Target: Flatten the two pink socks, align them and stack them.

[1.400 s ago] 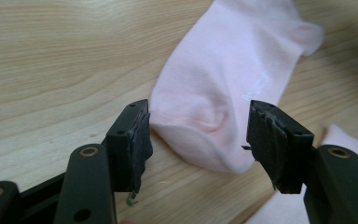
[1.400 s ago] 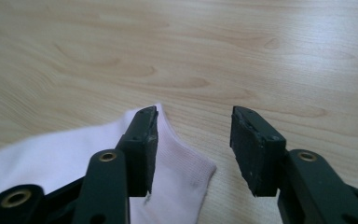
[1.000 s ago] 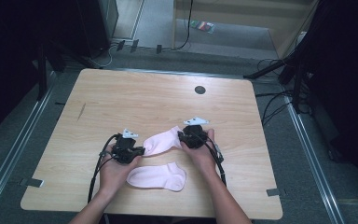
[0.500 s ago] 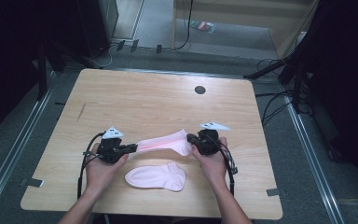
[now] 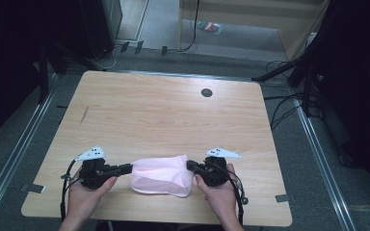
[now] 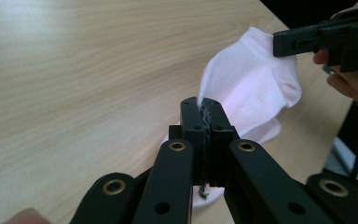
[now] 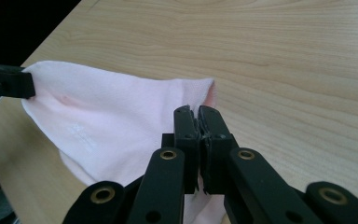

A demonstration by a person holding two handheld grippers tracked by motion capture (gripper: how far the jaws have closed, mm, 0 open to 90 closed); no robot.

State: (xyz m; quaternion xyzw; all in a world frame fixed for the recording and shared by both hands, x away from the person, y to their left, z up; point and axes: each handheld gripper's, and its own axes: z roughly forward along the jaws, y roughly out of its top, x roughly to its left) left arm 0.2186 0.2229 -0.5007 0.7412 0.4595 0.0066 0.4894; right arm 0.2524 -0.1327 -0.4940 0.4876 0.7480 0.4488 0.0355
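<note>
The left tool (image 5: pixel 125 168) has its jaws pressed together on one end of a pale pink sock (image 5: pixel 161 169), and the right tool (image 5: pixel 191 165) pinches the opposite end the same way; each gripper view shows thin fabric caught in the seam between its black jaws. The sock hangs stretched between the two tools near the front edge of the wooden table (image 5: pixel 159 110), over a second pink sock (image 5: pixel 161 188) that lies flat on the wood under it, its edge peeking out below. The step in hand looks like laying the held sock squarely on top of its mate. To do it well, both tools should keep even tension so the cloth stays flat, come down together at the same height, and line up cuff with cuff and toe with toe before either lets go. Releasing one side early would likely let the fabric spring back and bunch. Both holds are shallow, at the very edge, so a hard pull could slip the cloth free.
</note>
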